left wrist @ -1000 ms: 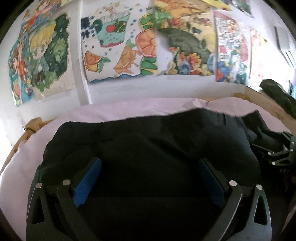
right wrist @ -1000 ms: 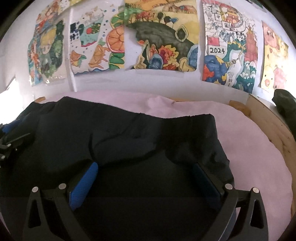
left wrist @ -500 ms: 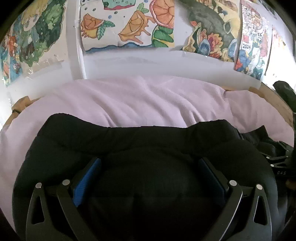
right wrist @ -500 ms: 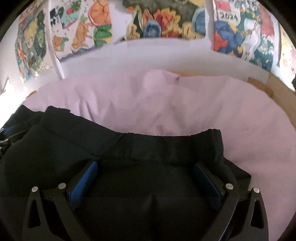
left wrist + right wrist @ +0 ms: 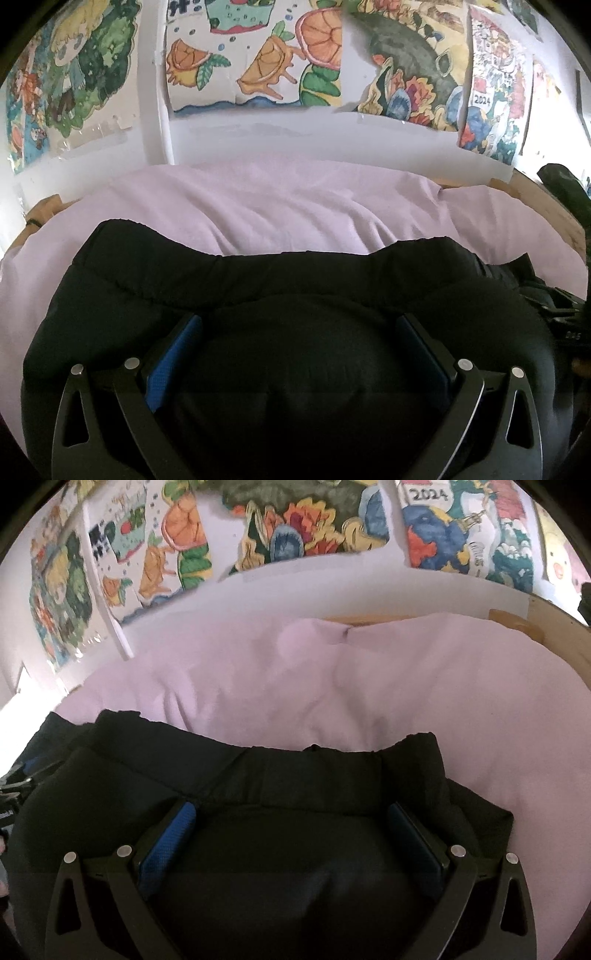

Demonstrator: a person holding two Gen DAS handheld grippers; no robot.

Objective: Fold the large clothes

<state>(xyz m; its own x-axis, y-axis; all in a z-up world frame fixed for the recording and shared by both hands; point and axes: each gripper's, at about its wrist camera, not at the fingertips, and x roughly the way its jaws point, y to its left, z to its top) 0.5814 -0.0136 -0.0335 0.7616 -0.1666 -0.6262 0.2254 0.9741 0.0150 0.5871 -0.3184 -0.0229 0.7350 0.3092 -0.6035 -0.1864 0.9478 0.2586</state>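
Broadly, pale lilac wrinkled bedsheet (image 5: 280, 206) spreads below wall of colourful hand-painted paper posters (image 5: 258, 62) | black fabric garment (image 5: 295, 280) lies bunched on sheet's near part | left gripper (image 5: 295, 347) jaws apart, blue pads flanking garment's mound | right gripper (image 5: 291, 830) jaws apart, likewise over garment, beside left one.
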